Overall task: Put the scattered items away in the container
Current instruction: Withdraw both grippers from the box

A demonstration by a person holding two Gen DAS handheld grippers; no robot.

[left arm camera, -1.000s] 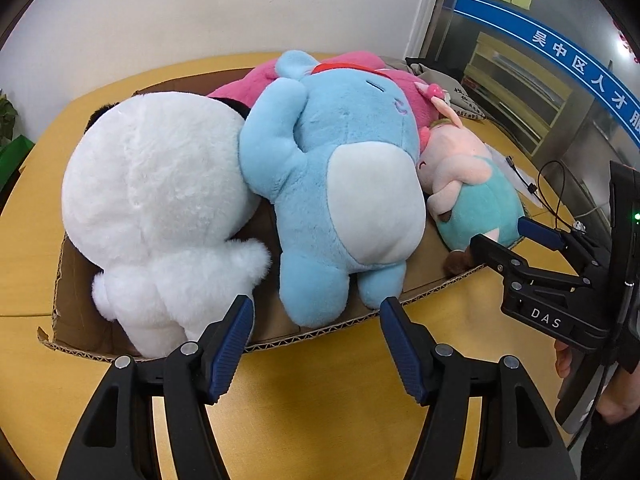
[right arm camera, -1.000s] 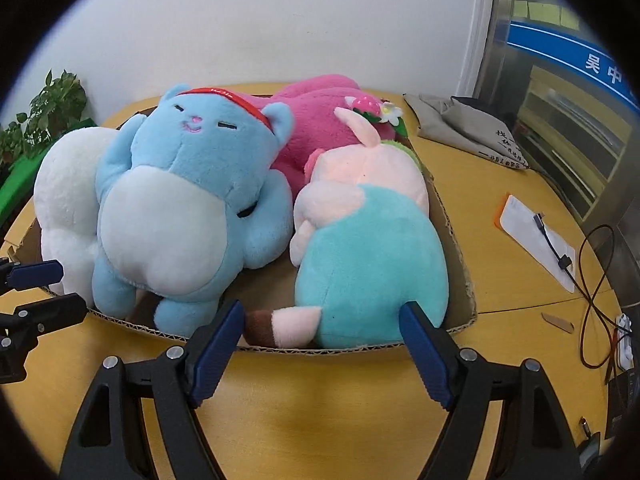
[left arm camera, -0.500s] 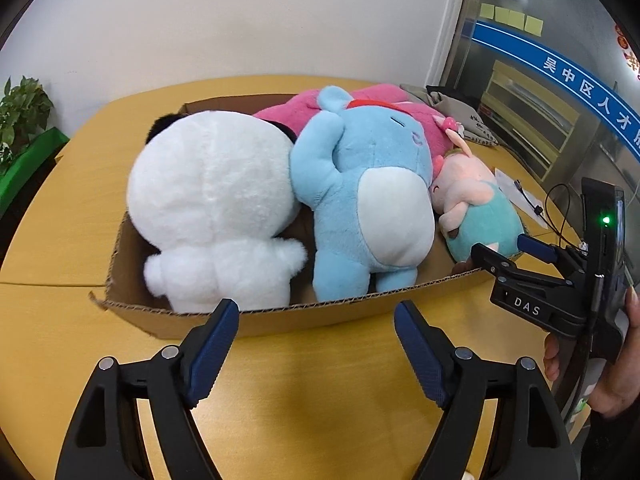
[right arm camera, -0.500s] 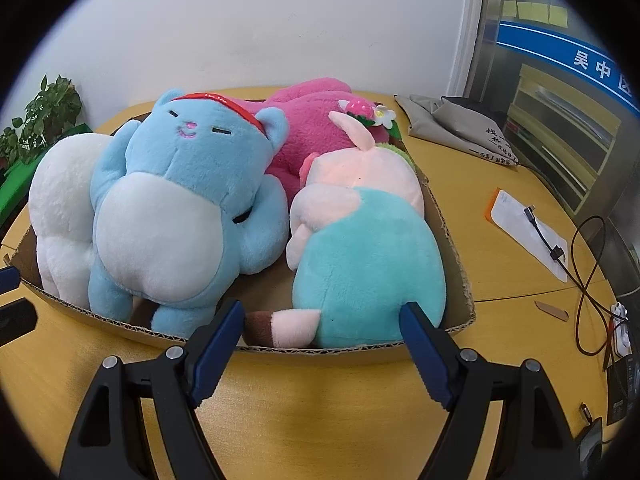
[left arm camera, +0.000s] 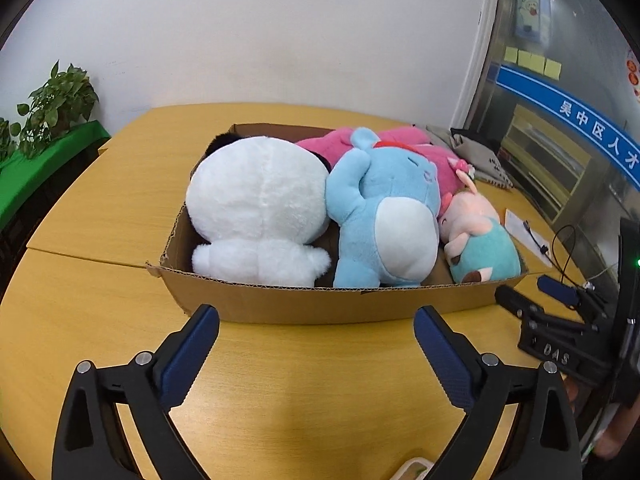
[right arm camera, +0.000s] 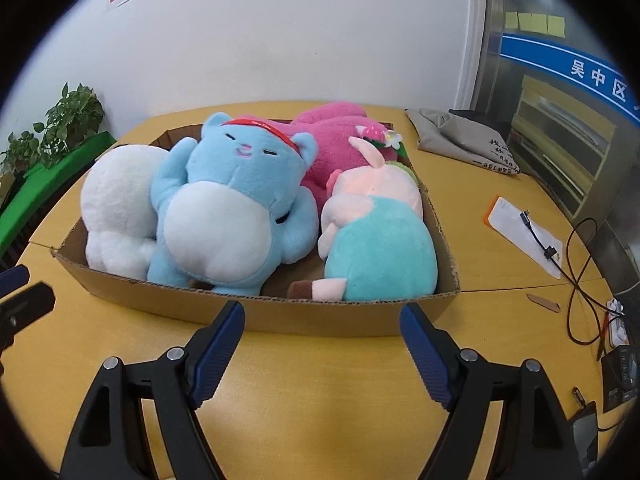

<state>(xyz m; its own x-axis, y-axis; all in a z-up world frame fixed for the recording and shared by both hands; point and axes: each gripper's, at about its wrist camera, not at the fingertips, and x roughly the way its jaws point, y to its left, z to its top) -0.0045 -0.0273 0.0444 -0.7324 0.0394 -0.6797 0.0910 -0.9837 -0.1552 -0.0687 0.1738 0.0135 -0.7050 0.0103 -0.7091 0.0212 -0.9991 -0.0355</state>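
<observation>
I see the box (left arm camera: 320,304) lying long side across, ahead of both grippers; left gripper (left arm camera: 316,354) is opening, empty; right gripper (right arm camera: 322,350) wide, empty; no stray toys, seemingly.

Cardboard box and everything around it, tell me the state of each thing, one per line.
cardboard box: open-topped, nearly full, on the table
white plush: in the box, left end
blue plush: in the box, lying on its back, belly up
pink plush: in the box, at the back
teal and pink plush: in the box, right end
left tool: jaws opening, nothing between them
right tool: open, empty
grey cloth bag: lying on the table outside the box
</observation>
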